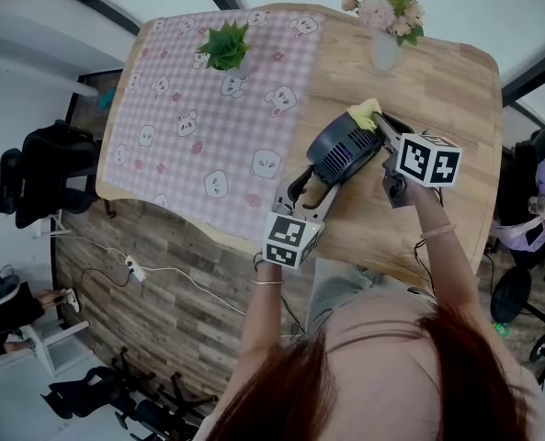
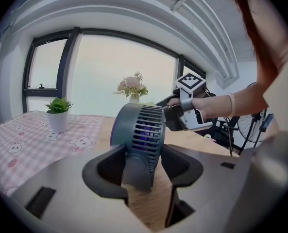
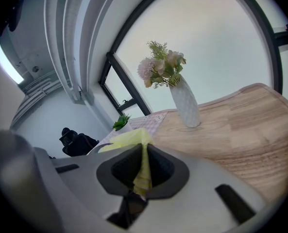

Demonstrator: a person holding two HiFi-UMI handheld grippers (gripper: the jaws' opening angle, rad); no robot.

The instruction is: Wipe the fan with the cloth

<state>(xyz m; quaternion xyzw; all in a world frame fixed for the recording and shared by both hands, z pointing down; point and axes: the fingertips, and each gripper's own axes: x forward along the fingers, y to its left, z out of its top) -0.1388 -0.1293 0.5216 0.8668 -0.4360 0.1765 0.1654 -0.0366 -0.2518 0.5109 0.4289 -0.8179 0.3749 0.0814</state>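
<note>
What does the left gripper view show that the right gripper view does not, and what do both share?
Only the left gripper view shows the fan, held by its stand in the left tool. It also shows the right tool by the fan's top and the person's forearm. Only the right gripper view shows the yellow cloth, pinched in that tool's jaws. Both show the vase of flowers, the potted plant, the checked tablecloth and the wooden table.

Small round dark-grey fan (image 1: 344, 147), slatted grille with purple showing inside, stands upright on a short stem on the desk's (image 1: 437, 90) bare wood, toward the near edge. Yellow cloth (image 1: 365, 113) is bunched and touches the fan's far rim.
</note>
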